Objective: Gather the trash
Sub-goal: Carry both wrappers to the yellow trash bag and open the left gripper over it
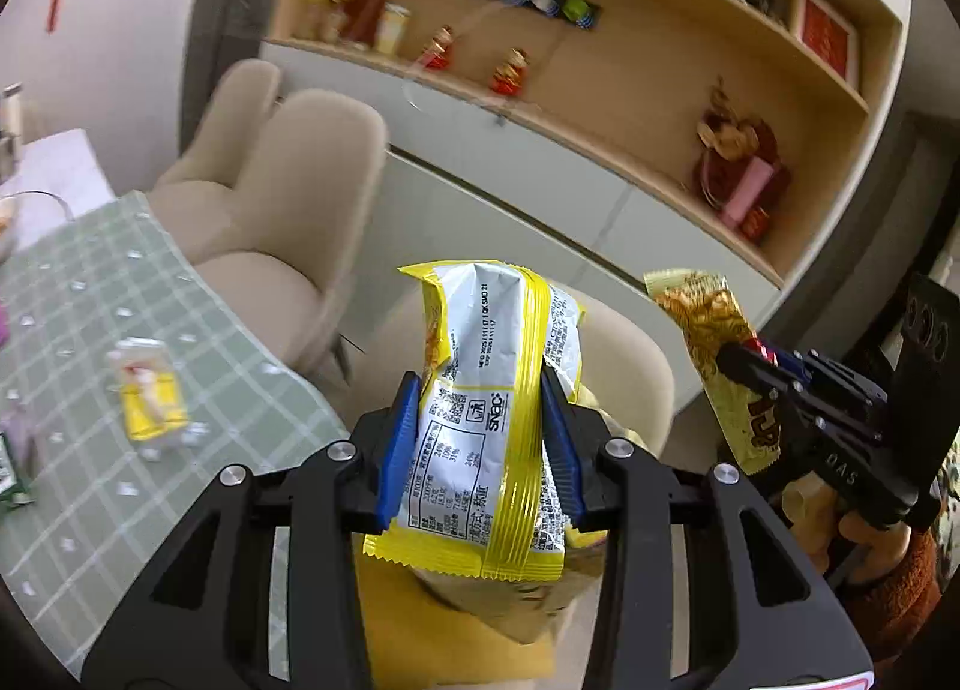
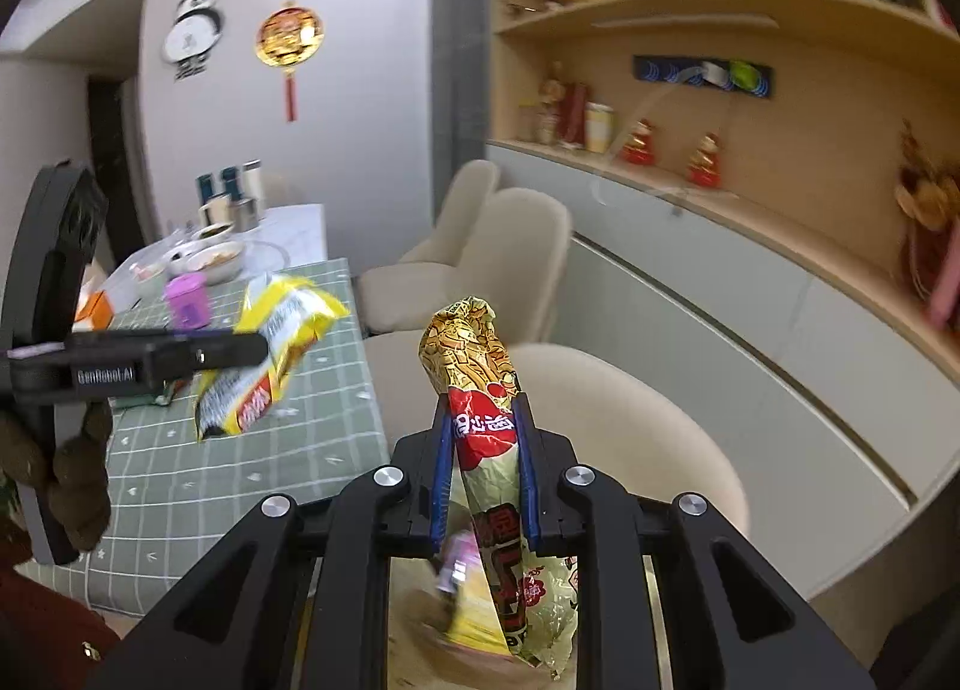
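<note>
While the left gripper clamps a yellow wrapper, right gripper pinching a gold wrapper, cream chair behind.

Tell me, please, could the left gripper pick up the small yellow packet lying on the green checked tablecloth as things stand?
Probably not yet. The left gripper is shut on the yellow and white wrapper, so it has no free grip. Nothing lies over the small yellow packet on the tablecloth, so it looks reachable after unloading.
</note>
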